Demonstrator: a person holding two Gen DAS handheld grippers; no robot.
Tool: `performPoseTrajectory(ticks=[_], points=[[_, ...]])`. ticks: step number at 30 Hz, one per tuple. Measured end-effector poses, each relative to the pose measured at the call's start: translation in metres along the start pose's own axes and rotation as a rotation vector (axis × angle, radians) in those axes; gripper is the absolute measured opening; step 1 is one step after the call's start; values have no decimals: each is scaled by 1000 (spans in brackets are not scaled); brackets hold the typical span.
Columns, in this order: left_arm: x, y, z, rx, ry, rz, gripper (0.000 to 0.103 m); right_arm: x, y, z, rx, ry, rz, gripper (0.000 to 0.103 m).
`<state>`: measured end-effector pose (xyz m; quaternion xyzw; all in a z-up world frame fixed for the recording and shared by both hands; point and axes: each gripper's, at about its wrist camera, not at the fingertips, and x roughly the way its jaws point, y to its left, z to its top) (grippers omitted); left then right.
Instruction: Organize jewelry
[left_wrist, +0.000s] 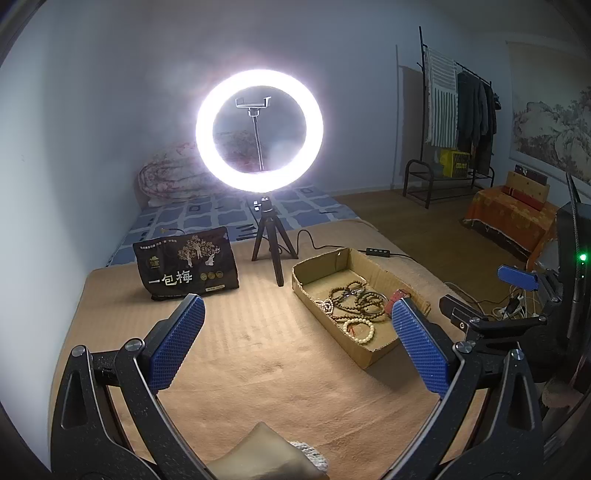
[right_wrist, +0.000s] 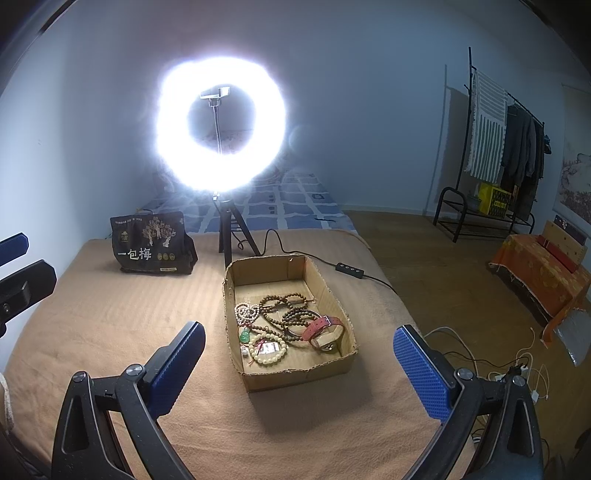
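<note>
A shallow cardboard box (right_wrist: 332, 365) sits on the tan blanket and holds a tangle of jewelry: brown bead bracelets (right_wrist: 288, 314), a cream bead bracelet (right_wrist: 269, 355), a small white bead string (right_wrist: 245, 312), a green pendant (right_wrist: 244, 336) and a red-strapped watch (right_wrist: 325, 328). My right gripper (right_wrist: 299, 354) hovers open just in front of the box, nothing between its blue pads. My left gripper (left_wrist: 297, 334) is open too, left of the same box (left_wrist: 314, 284), over bare blanket. The beads (left_wrist: 354, 299) show in the left wrist view as well.
A lit ring light on a small black tripod (right_wrist: 231, 236) stands behind the box, its cable and switch (right_wrist: 349, 268) trailing right. A black printed snack bag (right_wrist: 147, 245) stands at the back left. Cables and a power strip (right_wrist: 517, 373) lie on the floor beyond the bed's right edge.
</note>
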<state>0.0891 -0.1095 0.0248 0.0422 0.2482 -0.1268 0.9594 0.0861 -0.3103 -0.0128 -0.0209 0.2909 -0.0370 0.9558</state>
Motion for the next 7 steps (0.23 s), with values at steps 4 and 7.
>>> performPoseTrajectory(ticks=[4, 7], points=[[-1, 0, 2, 11, -10, 11, 103, 1, -1, -3, 6, 3, 1, 103], [-2, 0, 1, 10, -18, 24, 103, 2, -2, -4, 10, 6, 2, 103]])
